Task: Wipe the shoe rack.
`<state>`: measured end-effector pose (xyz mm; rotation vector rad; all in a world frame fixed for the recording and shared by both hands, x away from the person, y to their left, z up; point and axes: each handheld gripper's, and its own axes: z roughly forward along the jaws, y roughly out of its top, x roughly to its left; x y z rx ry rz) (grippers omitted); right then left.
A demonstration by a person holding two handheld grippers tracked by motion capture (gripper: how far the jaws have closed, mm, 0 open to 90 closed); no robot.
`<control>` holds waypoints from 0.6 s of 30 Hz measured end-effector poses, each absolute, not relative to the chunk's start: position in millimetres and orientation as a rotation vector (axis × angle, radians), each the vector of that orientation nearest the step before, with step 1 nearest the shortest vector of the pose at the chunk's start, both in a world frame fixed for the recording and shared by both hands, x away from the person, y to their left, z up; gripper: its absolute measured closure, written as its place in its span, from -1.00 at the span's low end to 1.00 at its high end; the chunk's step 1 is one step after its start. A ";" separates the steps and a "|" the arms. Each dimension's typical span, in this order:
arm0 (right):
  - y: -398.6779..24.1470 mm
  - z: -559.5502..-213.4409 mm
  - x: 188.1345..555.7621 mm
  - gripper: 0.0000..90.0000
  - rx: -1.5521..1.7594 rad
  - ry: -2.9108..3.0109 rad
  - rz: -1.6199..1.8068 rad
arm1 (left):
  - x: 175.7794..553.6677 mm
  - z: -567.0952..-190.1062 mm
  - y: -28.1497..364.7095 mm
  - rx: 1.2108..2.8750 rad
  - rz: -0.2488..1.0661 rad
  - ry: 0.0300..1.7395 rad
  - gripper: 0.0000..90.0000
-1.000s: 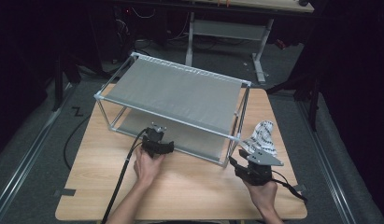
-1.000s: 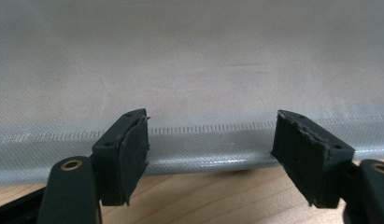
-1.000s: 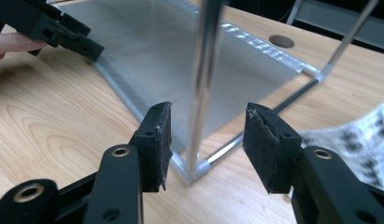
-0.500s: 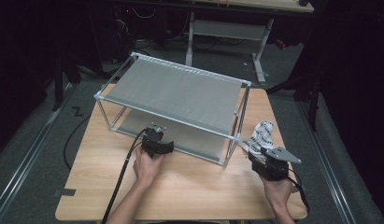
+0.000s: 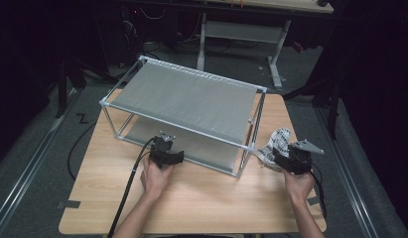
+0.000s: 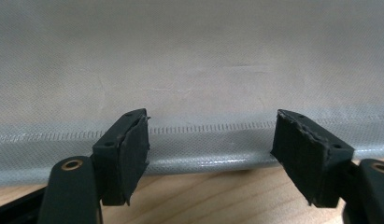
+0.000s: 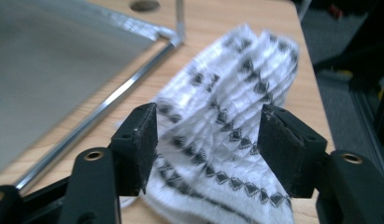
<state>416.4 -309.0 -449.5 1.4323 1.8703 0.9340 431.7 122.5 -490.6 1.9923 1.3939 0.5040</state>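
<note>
A white cloth with a black diamond pattern (image 5: 277,140) lies bunched on the wooden table (image 5: 216,198), just right of the rack's front right leg. My right gripper (image 5: 277,151) points at it; its jaws have just been opening. In the right gripper view the cloth (image 7: 236,84) sits between and beyond the jaws of my right gripper (image 7: 208,140), and the pads do not press on it. My left gripper (image 5: 165,137) stands open at the front edge of the rack's lower shelf. In the left gripper view its jaws (image 6: 210,144) frame the grey fabric hem (image 6: 189,130) without touching it.
A two-tier metal rack with grey fabric shelves (image 5: 191,99) takes up the middle and back of the table. Its frame bar (image 7: 101,105) runs close to the left of the cloth. The table's right edge is near the right hand. A cable trails from each gripper.
The right hand has moved right, toward the table's edge. Its jaws have spread apart and the cloth, held raised before, now lies slumped on the table. The left hand has not moved.
</note>
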 end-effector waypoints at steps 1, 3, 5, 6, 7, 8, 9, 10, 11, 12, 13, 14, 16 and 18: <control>-309.1 -453.2 421.9 -0.17 1.447 1.874 0.916 | 430.5 -491.0 122.8 1.986 0.506 1.394 -0.39; -307.6 -460.3 430.8 -0.19 1.469 1.879 0.893 | 428.0 -491.6 124.1 1.982 0.508 1.388 -0.39; -305.0 -466.3 437.7 -0.20 1.488 1.882 0.882 | 426.4 -491.8 125.2 1.981 0.506 1.385 -0.39; -304.0 -468.4 440.0 -0.21 1.491 1.890 0.877 | 425.8 -491.5 126.1 1.989 0.504 1.383 -0.39; -302.2 -472.1 443.7 -0.21 1.493 1.903 0.866 | 425.2 -491.5 126.4 1.989 0.503 1.382 -0.39; -300.0 -475.0 445.8 -0.21 1.505 1.913 0.852 | 424.6 -491.5 126.9 1.990 0.503 1.380 -0.39; -298.5 -478.1 447.9 -0.20 1.509 1.923 0.840 | 423.8 -491.6 127.4 1.988 0.501 1.379 -0.39; -297.8 -481.3 449.5 -0.18 1.516 1.933 0.837 | 422.7 -491.6 128.2 1.992 0.501 1.377 -0.39; -297.8 -484.2 450.8 -0.15 1.530 1.944 0.837 | 421.2 -492.0 128.8 1.984 0.501 1.377 -0.38; -298.2 -487.0 451.3 -0.11 1.546 1.950 0.834 | 420.0 -492.2 129.6 1.983 0.502 1.374 -0.38; -298.6 -489.0 451.5 -0.05 1.552 1.950 0.835 | 418.0 -492.8 131.2 1.979 0.501 1.370 -0.38; -300.1 -491.2 451.1 0.03 1.563 1.953 0.843 | 416.1 -493.1 132.5 1.980 0.499 1.364 -0.38; -302.8 -492.5 449.6 0.24 1.565 1.959 0.864 | 412.8 -493.8 134.2 1.977 0.501 1.357 -0.38; -303.7 -492.4 447.9 0.40 1.557 1.974 0.872 | 410.6 -494.6 135.3 1.970 0.505 1.353 -0.38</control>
